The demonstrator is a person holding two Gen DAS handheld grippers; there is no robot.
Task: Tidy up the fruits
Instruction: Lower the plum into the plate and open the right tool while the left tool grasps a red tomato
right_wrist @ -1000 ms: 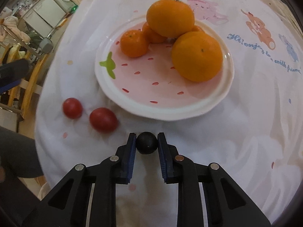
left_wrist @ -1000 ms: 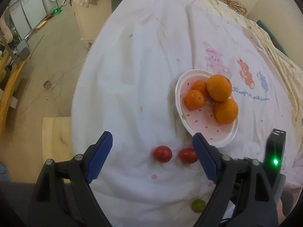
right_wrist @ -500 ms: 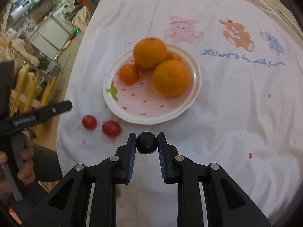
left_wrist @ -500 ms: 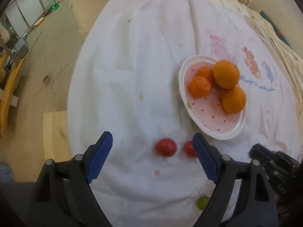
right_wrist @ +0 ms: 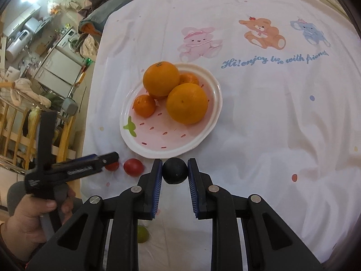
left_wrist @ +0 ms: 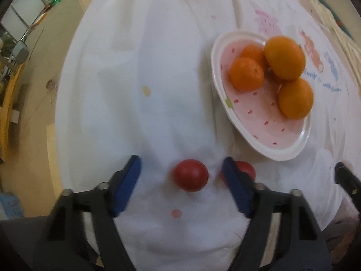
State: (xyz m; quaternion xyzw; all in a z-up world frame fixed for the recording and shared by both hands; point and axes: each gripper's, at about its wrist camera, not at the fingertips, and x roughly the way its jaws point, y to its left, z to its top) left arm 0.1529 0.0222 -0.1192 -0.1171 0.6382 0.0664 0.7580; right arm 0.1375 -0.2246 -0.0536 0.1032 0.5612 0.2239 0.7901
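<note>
My left gripper (left_wrist: 181, 171) is open low over the white cloth, its jaws on either side of a red tomato (left_wrist: 190, 178). A second red tomato (left_wrist: 244, 169) lies just outside its right finger. A white strawberry-print plate (left_wrist: 291, 151) holds several oranges (left_wrist: 284, 61). My right gripper (right_wrist: 174, 170) is shut on a small dark round fruit (right_wrist: 174, 173), raised above the cloth near the plate (right_wrist: 212, 133). The left gripper (right_wrist: 110, 158) shows there beside the two tomatoes (right_wrist: 133, 167). A green fruit (right_wrist: 142, 234) lies under my right gripper.
The white cloth with cartoon animals (right_wrist: 262, 32) covers a round table, whose edge (left_wrist: 61, 103) drops to the floor at left. Wooden furniture and appliances (right_wrist: 56, 61) stand beyond it.
My left gripper has moved forward and down until its open jaws bracket the left tomato. My right gripper has lifted up and back from the plate, still holding the dark fruit.
</note>
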